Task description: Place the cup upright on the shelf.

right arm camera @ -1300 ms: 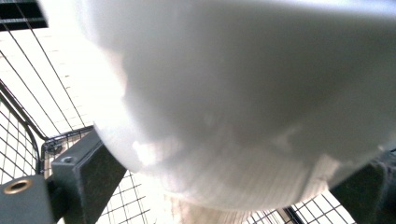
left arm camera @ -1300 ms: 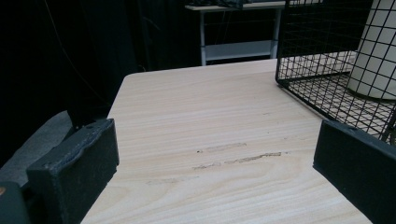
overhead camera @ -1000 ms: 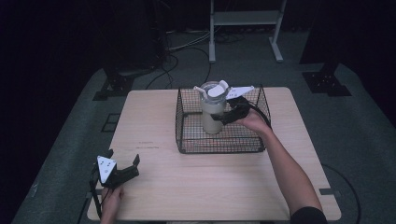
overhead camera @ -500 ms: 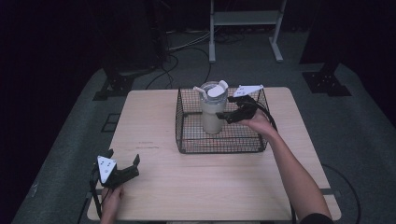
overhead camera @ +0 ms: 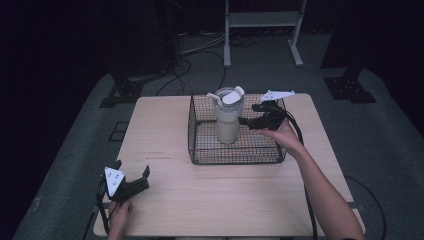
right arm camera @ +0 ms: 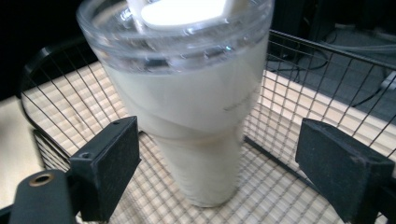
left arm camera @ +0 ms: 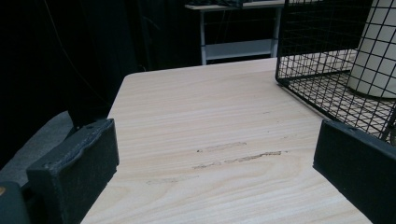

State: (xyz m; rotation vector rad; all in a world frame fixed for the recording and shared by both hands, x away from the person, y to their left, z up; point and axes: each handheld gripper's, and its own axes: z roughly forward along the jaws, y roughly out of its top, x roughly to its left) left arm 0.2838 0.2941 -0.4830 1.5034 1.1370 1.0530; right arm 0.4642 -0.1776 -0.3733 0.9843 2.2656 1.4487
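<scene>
The tumbler [overhead camera: 228, 120] stands upright on the floor of the wire basket [overhead camera: 200, 135], a little above the middle of the high view, its clear lid with a white flap at the top. In the right gripper view the tumbler [right arm camera: 187, 102] fills the centre of the frame, its cream body rising between the two black jaws, which stand wide apart at lower left and lower right; neither jaw touches it, and a gap of basket [right arm camera: 299, 84] mesh shows on each side, wider at the right. The cup lies a bit beyond the jaw tips rather than fully between them. In the high view the right gripper [overhead camera: 250, 121] sits just right of the tumbler, inside the basket's right half, jaws parted and pointing left at the cup's side, with the right hand [overhead camera: 284, 134] behind it over the basket's right wall. The basket rests on the upper middle of the table [overhead camera: 200, 200]. At the lower left of the high view the left gripper [overhead camera: 140, 177] lies low over the table's near left corner, well apart from the basket, held by the left hand [overhead camera: 119, 215]. In the left gripper view its jaws are spread wide with bare table [left arm camera: 210, 149] between them, and the basket [left arm camera: 327, 70] with the tumbler [left arm camera: 373, 51] shows at the upper right of that frame.
</scene>
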